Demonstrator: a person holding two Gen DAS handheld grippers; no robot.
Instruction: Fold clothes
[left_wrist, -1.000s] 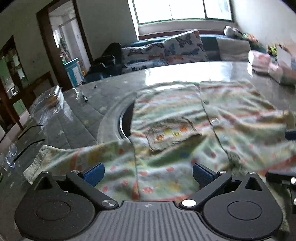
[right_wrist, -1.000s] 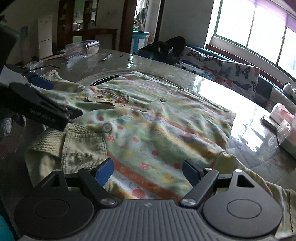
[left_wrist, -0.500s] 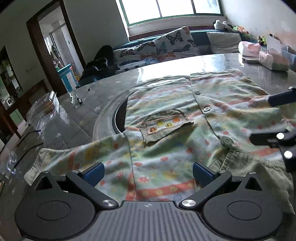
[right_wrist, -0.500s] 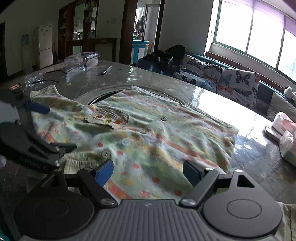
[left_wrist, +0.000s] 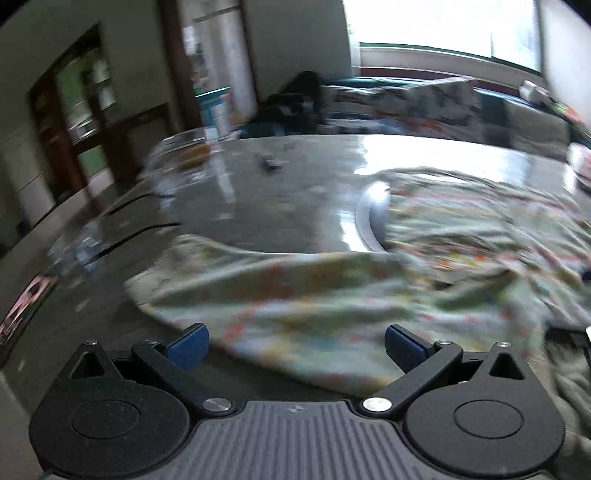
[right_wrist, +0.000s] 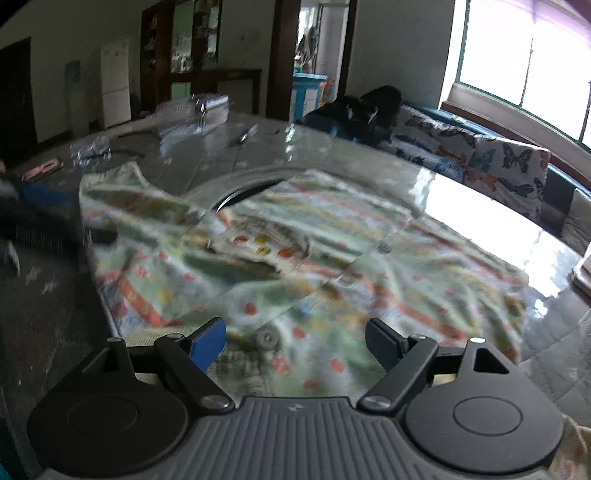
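Note:
A small pale green shirt (right_wrist: 332, 266) with coloured dots, stripes, buttons and a chest pocket (right_wrist: 266, 243) lies spread on a glossy grey table (right_wrist: 258, 151). In the left wrist view its left sleeve (left_wrist: 280, 295) stretches across just ahead of my left gripper (left_wrist: 295, 343), which is open and hovers over the sleeve's lower edge. My right gripper (right_wrist: 295, 341) is open above the shirt's hem, near a large button (right_wrist: 266, 338). The left gripper shows as a dark blur at the left edge (right_wrist: 33, 225) of the right wrist view. Both views are motion-blurred.
A round inset ring (left_wrist: 365, 221) in the table lies partly under the shirt. A clear plastic container (right_wrist: 192, 110) and small items sit on the far side. A sofa with butterfly cushions (right_wrist: 498, 162) stands beyond the table under the window. A doorway (right_wrist: 317, 55) opens behind.
My left gripper has swung left, now over the left sleeve instead of the shirt's body. My right gripper moved left over the hem. Both remain open.

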